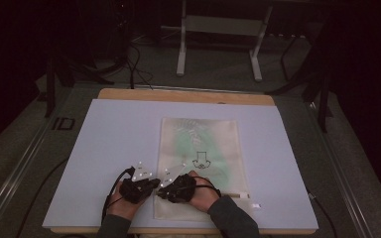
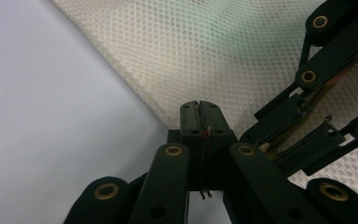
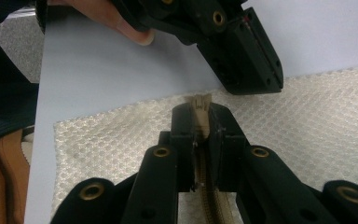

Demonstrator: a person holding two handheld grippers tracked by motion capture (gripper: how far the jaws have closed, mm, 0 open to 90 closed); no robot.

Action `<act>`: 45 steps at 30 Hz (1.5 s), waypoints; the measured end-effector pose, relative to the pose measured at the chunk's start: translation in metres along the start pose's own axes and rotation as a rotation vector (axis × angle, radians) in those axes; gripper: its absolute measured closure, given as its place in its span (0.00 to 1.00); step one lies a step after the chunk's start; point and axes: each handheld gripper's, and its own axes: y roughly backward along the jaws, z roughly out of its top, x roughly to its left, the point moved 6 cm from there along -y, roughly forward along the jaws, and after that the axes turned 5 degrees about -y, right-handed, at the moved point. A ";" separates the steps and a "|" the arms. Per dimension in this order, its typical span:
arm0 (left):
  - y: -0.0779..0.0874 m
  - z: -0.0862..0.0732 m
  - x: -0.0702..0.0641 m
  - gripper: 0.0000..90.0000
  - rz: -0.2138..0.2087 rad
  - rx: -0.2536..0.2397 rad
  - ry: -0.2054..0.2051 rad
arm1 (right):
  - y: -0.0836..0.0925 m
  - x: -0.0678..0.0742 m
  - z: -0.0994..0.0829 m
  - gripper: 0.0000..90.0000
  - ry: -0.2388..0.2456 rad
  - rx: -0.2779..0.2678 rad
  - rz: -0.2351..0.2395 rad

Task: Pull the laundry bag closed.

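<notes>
Your mesh bag (image 1: 198,163) is cream with a honeycomb weave—a green tint and a black print inside; its zipper (image 3: 200,112) is beige—your tongs (image 1: 155,189) black on the pale lavender bench (image 1: 114,144).

Dim room, softly lit pale table (image 1: 109,144).
High view is grainy with black corners; both gripper views are evenly lit, their nearest black linkage out of focus.

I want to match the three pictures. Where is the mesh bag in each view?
High view: mesh bag at table centre, reaching the near edge.
Left gripper view: top and right.
Right gripper view: lower half.
Shared landmark: the left gripper beside the bag's edge.
</notes>
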 end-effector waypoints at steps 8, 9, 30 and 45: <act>-0.004 -0.001 -0.002 0.99 -0.007 0.024 0.000 | 0.000 0.001 -0.001 0.91 -0.009 -0.012 -0.003; -0.004 -0.001 -0.002 0.99 -0.008 0.026 0.004 | 0.000 0.001 -0.001 0.91 -0.007 -0.013 -0.003; -0.005 0.000 -0.005 1.00 0.024 0.067 -0.029 | 0.005 -0.001 -0.005 0.92 0.004 0.002 -0.011; -0.005 0.000 -0.005 1.00 0.024 0.063 -0.025 | 0.014 -0.003 -0.014 0.92 0.011 0.021 -0.025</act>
